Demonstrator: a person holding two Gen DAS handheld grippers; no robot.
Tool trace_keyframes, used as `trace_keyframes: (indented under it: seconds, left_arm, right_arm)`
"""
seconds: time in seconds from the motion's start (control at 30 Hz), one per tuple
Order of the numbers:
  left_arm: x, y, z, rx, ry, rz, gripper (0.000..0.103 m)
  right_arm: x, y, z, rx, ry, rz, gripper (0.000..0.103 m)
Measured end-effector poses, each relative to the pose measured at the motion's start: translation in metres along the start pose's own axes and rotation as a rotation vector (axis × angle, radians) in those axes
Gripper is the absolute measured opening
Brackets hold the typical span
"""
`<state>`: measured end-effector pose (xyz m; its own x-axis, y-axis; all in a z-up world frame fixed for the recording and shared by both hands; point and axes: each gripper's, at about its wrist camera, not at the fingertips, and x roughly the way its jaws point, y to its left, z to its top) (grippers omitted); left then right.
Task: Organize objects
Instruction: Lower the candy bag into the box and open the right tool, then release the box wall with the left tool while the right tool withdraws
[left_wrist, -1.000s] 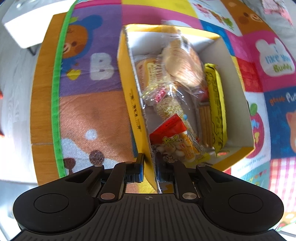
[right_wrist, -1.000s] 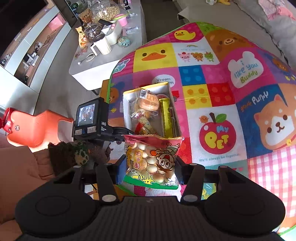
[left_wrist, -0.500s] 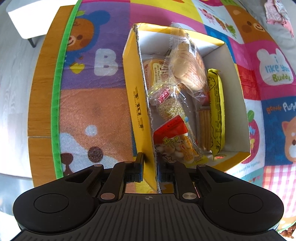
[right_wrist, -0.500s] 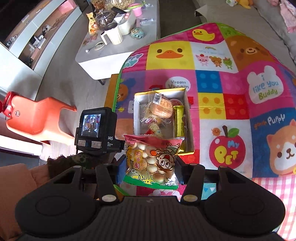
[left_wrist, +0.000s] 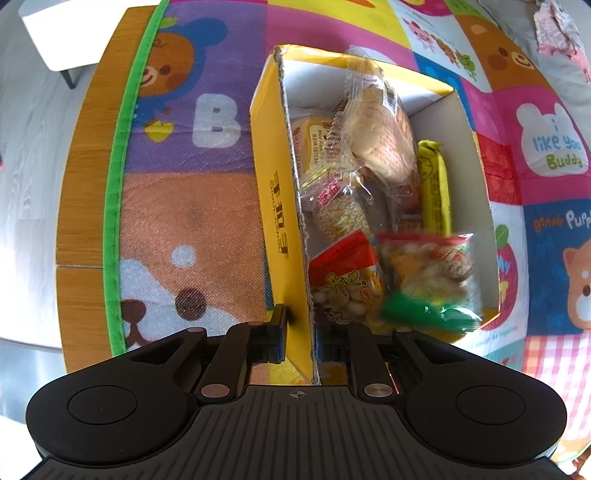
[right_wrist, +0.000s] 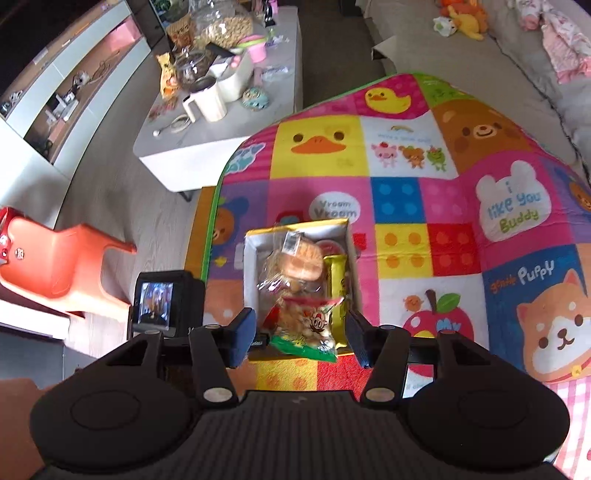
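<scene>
A yellow cardboard box (left_wrist: 273, 206) stands on the colourful play mat, filled with wrapped snacks: a bun pack (left_wrist: 376, 136), a yellow bar (left_wrist: 436, 192) and a red-topped bag (left_wrist: 343, 273). My left gripper (left_wrist: 301, 328) is shut on the box's near left wall, one finger outside and one inside. A snack bag with a green bottom edge (left_wrist: 428, 273) lies blurred in the box's near right corner. In the right wrist view that bag (right_wrist: 306, 325) sits low in the box (right_wrist: 295, 226), clear of both pads. My right gripper (right_wrist: 301, 328) hangs open above it.
The play mat (right_wrist: 406, 206) covers a wooden surface whose edge (left_wrist: 81, 184) shows at the left. A white low table (right_wrist: 221, 140) with jars and a mug stands beyond it, and an orange chair (right_wrist: 62, 258) is at left. The left gripper's camera unit (right_wrist: 162, 302) is beside the box.
The snack bag has left the right gripper and dropped into the box. The right gripper has come closer over the box. The left gripper still pinches the wall.
</scene>
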<state>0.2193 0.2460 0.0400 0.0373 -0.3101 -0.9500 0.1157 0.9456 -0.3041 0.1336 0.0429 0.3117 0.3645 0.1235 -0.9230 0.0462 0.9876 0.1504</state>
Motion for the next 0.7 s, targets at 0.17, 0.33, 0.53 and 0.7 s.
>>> trace_keyframes:
  seconds: [0.17, 0.33, 0.53, 0.7]
  left_arm:
    - [-0.001, 0.008, -0.004, -0.046, -0.023, -0.029, 0.017]
    - [-0.002, 0.004, -0.005, -0.037, -0.027, -0.012, 0.017]
    - [0.001, -0.011, -0.002, 0.023, -0.020, 0.053, 0.015]
    - [0.000, -0.018, -0.005, 0.027, -0.055, 0.080, 0.013]
  right_arm:
    - [0.025, -0.027, -0.017, 0.048, 0.064, -0.014, 0.054]
    - [0.053, -0.032, -0.044, 0.014, 0.146, -0.021, 0.054]
    - [0.071, -0.031, -0.062, -0.119, 0.161, -0.042, 0.054]
    - [0.091, -0.040, -0.073, -0.229, 0.116, -0.028, 0.054]
